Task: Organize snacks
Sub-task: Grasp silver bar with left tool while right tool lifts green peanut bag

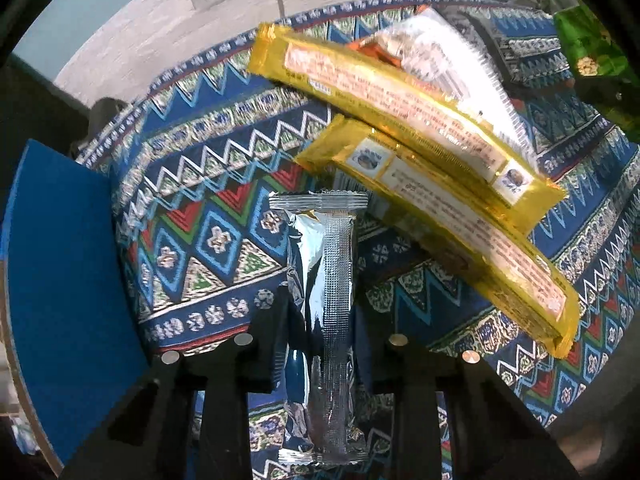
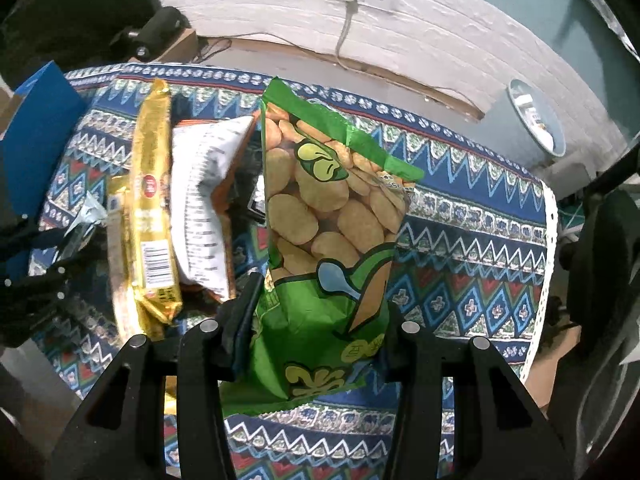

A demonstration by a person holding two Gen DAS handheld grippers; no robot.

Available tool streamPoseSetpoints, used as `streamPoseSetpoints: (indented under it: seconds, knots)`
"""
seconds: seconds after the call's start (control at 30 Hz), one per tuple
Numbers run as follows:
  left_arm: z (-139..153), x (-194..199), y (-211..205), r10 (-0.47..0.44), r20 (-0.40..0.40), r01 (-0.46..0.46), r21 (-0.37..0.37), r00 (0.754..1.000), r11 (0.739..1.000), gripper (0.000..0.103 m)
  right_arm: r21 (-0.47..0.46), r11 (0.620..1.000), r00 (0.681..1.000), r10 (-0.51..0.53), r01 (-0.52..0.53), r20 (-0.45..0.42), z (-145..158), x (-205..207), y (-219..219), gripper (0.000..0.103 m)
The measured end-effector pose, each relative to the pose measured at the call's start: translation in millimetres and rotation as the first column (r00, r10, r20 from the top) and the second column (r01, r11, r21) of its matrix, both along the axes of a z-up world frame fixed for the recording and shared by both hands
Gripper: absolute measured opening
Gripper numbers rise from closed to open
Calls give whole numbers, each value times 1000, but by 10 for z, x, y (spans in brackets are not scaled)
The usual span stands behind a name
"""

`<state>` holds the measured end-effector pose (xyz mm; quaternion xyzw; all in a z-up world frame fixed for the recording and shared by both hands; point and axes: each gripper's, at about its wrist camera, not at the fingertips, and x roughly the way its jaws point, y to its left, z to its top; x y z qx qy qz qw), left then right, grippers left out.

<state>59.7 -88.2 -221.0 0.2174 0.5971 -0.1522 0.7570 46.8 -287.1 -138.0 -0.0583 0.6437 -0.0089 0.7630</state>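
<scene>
Behind gold packs (image 1: 404, 120), white bag (image 1: 448, 60) half hidden, contents prob. unreadable

**Foil, film and woven cloth**

The silver packet (image 1: 320, 320) is glossy, mirror-like foil with finely crimped, ribbed seams. Both gold packs (image 1: 404, 116) wear shiny metallic film, their label panels paler and flatter. The green bag (image 2: 320, 240) is smooth, glossy plastic, creased near its lower end. The patterned tablecloth (image 2: 460, 248) looks like matt woven cloth. The left gripper (image 1: 320, 360) and the right gripper (image 2: 312, 328) are matt black plastic with bright metal pins. The far wall (image 2: 420, 32) is rough white-painted brick.
</scene>
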Motion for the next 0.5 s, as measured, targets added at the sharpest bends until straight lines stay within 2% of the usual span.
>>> streamPoseSetpoints:
  seconds: [0.1, 0.3, 0.5]
  knots:
    - [174, 2, 34, 0, 28, 1, -13, 1000, 1000, 29, 0, 1000, 1000, 17, -17, 11, 64, -11, 74, 46]
    - [544, -326, 25, 3, 101, 0, -32, 995, 999, 29, 0, 999, 998, 52, -52, 36, 216, -37, 243, 46]
    - [917, -346, 138, 20, 158, -11, -60, 987, 998, 29, 4, 996, 994, 91, -92, 65, 384, -77, 450, 46]
